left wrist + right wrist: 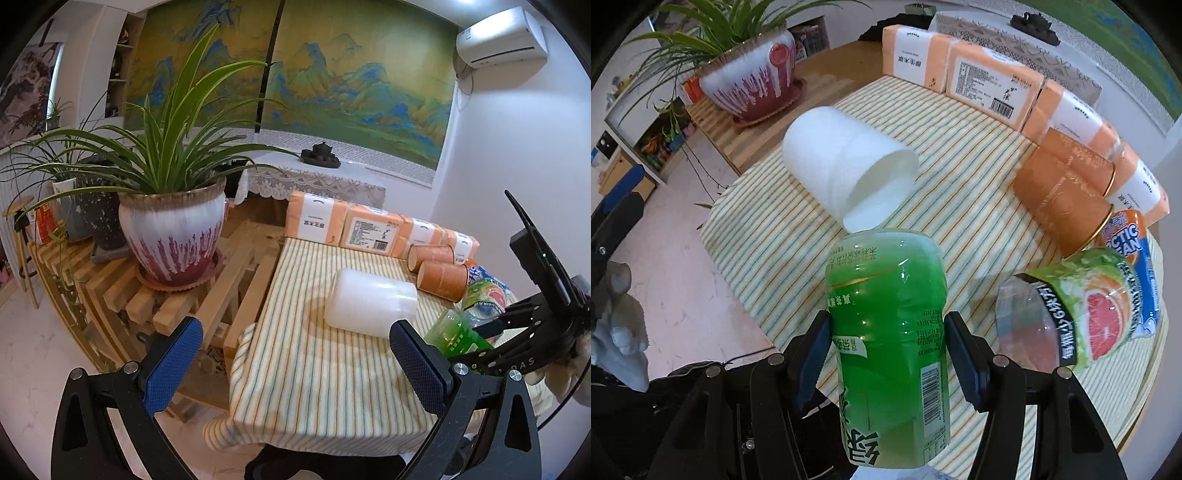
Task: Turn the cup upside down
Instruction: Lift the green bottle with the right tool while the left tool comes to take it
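Observation:
A white translucent cup (pixel 371 301) lies on its side on the striped tablecloth (pixel 314 373); in the right wrist view the cup (pixel 846 166) shows its open mouth toward the camera. My left gripper (pixel 291 363) is open and empty, hovering near the table's front left, short of the cup. My right gripper (pixel 886 354) is shut on a green bottle (pixel 890 332), which it holds lying just in front of the cup's mouth. The green bottle also shows at the right of the left wrist view (pixel 456 334).
Two orange cups (pixel 1067 184) lie on their sides at the right, beside tissue packs (pixel 993 85) along the back. A grapefruit-label bottle (pixel 1078 314) and an orange soda bottle (pixel 1134 251) lie at the right. A potted plant (pixel 173 229) stands on a slatted wooden bench left of the table.

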The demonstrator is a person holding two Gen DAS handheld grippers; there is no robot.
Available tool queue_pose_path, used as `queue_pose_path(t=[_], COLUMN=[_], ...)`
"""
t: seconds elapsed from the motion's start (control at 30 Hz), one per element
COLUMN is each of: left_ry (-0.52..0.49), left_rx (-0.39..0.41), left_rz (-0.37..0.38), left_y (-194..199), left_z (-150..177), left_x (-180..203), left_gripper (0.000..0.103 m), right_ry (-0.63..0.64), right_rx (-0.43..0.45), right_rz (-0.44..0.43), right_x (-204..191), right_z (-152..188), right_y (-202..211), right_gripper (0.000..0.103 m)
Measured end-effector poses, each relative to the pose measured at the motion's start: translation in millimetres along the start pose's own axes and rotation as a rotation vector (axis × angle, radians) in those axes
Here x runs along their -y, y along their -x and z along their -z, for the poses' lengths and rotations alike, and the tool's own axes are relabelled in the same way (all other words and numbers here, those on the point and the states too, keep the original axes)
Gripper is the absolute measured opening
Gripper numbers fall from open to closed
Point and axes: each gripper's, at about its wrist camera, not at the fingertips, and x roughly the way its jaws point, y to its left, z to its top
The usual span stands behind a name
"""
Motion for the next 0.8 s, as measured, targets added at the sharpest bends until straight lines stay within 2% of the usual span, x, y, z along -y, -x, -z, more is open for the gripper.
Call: queue_pose_path(t=[0.13,0.2,0.27,0.37,0.57,0.73,0.8], left_ry=[0.01,0.011,0.009,0.023,0.026,0.079,0.114], left_rx=[-0.01,-0.016,-0.021,-0.039,-0.088,-0.167,-0.226], left_rz=[-0.001,0.004,0.006,0.029,0.079,0.151,0.174], left_y=[-1,-1,-2,-3,-14,-31,-44], left_z=[0,-1,-1,-2,-6,-7,-7], left_x=[0,0,2,5,27,53,65], left_gripper=[0.102,0.102,0.102,0.102,0.102,0.102,0.102], right_ry=[0.018,0.03,0.045,0.039,-0.051,-0.194,-0.247], right_rx=[0.012,0.016,0.024,0.051,0.219,0.351,0.394], right_rz=[0.026,0.058,0.08,0.069,0.021,0.066,0.09], right_x=[-7,-10,-12,-9,9,30,35], right_z=[-1,-3,-2,0,25,73,95], right_y=[-5,-7,-7,0,47,73,78], right_gripper=[0.061,0.071,0.072,0.072,0.072,0.072,0.072])
